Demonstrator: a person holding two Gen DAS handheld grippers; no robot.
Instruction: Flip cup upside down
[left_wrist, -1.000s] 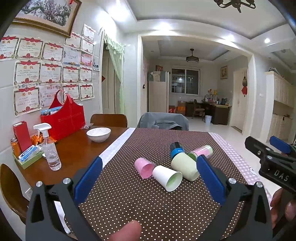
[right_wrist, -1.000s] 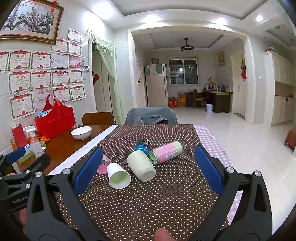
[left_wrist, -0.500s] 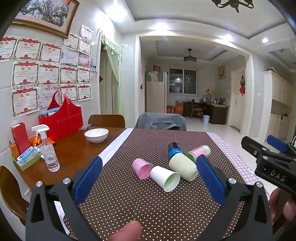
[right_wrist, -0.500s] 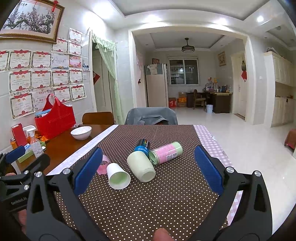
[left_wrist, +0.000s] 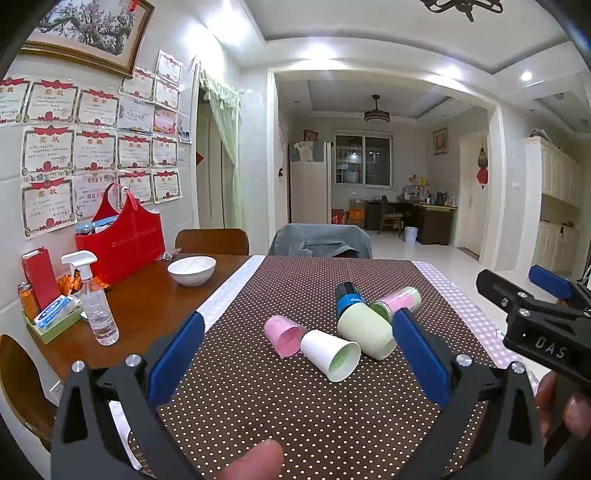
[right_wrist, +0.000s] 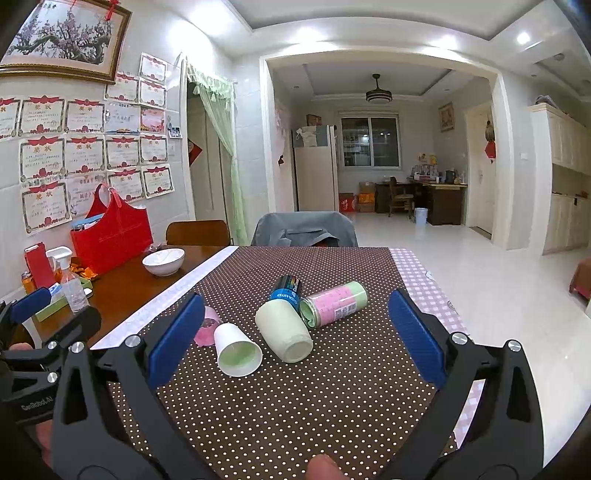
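Observation:
Several cups lie on their sides in a cluster on the brown dotted tablecloth (left_wrist: 295, 398): a pink cup (left_wrist: 282, 334), a white paper cup (left_wrist: 330, 354) with a green inside, a pale green cup (left_wrist: 364, 330), a blue-and-black cup (left_wrist: 347, 295) and a pink-and-green cup (left_wrist: 397, 301). In the right wrist view the white cup (right_wrist: 236, 350), pale green cup (right_wrist: 284, 332) and pink-and-green cup (right_wrist: 334, 302) show too. My left gripper (left_wrist: 295, 356) is open and empty, short of the cluster. My right gripper (right_wrist: 293, 343) is open and empty, also short of it.
A white bowl (left_wrist: 192, 269), a spray bottle (left_wrist: 96, 306), a red bag (left_wrist: 122, 240) and a green tray (left_wrist: 55, 321) stand on the wooden table at the left. Chairs stand at the far edge. The table's right edge drops to the floor.
My left gripper has drifted slightly, so the cups sit a little lower and farther left in its view. The right gripper has barely moved. No cup has moved.

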